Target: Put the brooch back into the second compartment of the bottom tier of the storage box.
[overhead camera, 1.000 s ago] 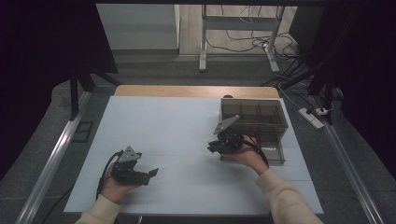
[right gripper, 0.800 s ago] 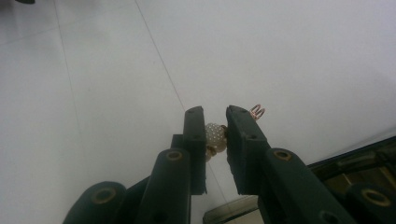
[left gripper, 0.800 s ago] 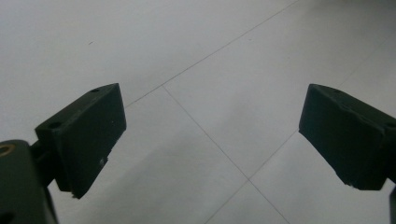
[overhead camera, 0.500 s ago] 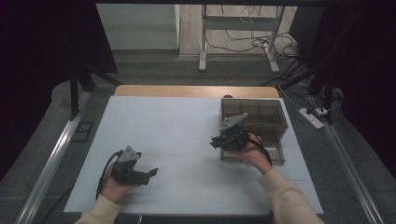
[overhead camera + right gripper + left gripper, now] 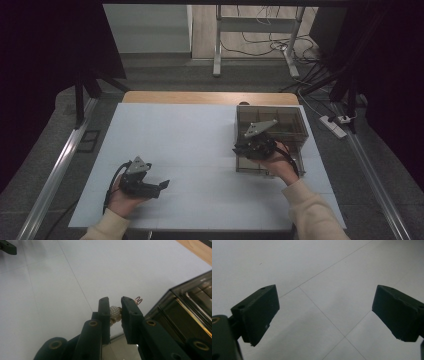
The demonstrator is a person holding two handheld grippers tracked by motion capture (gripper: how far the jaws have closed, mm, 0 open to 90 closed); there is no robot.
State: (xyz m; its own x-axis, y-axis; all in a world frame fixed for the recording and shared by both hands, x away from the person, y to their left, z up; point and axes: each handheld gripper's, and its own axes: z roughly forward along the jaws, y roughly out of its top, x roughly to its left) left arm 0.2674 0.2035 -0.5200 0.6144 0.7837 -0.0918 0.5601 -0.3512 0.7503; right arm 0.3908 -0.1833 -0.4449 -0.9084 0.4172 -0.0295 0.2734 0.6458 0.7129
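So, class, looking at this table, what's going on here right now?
A person works at a white table with a gripper in each hand. The right gripper is shut on a small pearly beaded piece with a thin wire loop, held up beside a dark, clear-walled divided box at the table's right side. The left gripper rests low over the bare table with its jaws wide open, holding nothing.

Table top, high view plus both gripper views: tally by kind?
Hand-held gripper: 2, left hand-held gripper open over bare table, right hand-held gripper shut on the ornament.
Smoky clear compartment box: 1.
Pearl-beaded ornament with a thin metal loop: 1.
White table: 1.
Total: 5.
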